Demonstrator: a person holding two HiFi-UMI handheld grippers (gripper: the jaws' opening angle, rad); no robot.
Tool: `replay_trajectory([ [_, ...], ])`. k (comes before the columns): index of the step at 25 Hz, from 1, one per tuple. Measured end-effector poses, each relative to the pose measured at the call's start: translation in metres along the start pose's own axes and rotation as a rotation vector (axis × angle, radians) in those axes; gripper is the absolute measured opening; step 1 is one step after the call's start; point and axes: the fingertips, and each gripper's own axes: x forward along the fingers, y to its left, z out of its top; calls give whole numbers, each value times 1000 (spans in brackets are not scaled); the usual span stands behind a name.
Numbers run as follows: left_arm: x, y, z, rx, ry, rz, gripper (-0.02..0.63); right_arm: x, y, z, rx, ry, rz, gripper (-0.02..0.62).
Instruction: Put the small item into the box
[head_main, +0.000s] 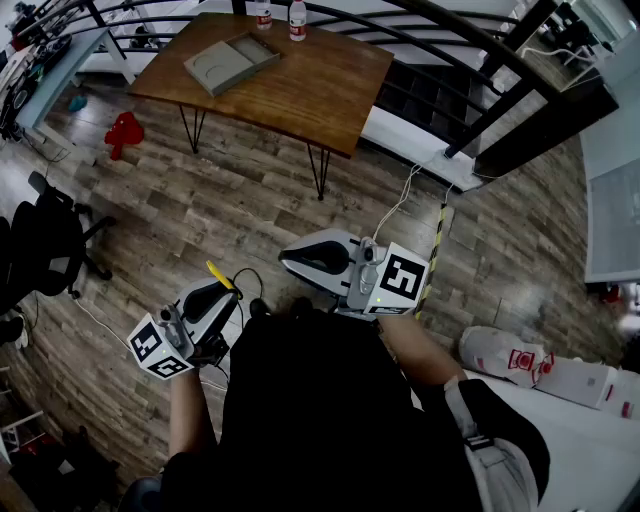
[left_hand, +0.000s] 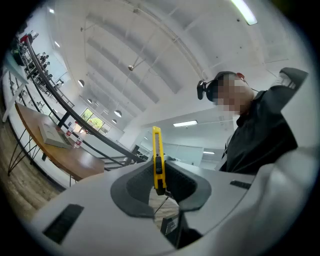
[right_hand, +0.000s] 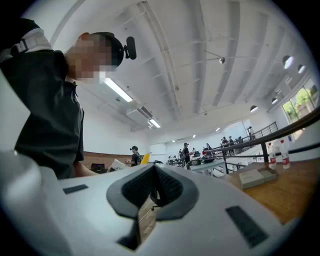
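A yellow utility knife (left_hand: 157, 155) stands upright between the jaws of my left gripper (left_hand: 159, 172), which is shut on it. In the head view the knife (head_main: 219, 275) sticks out of the left gripper (head_main: 224, 289) low at the left, held over the wood floor. My right gripper (head_main: 286, 258) hangs beside it at mid-frame, shut (right_hand: 152, 187) with nothing in it. The grey box (head_main: 232, 62) lies open on the wooden table (head_main: 320, 90), far from both grippers. It also shows as the box (left_hand: 54, 135) in the left gripper view and the box (right_hand: 256, 176) in the right gripper view.
Two bottles (head_main: 297, 20) stand at the table's far edge. A black railing (head_main: 470, 60) runs behind the table. On the floor lie a red object (head_main: 124, 132), a black office chair (head_main: 45, 245), a cable (head_main: 395, 205) and a white bag (head_main: 505, 355).
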Motion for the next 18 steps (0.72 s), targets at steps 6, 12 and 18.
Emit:
replay_trajectory([
  [6,5,3,-5,0,0,45,78,-6,5,-3,14,14,19,11],
  [12,8,6,-6,-12,-5,50,78,-14,-2,-2,33,2,-9,11],
  [18,17,11,-3,-11,9,48,78,-30,-13,3,29,-34,-38,11],
])
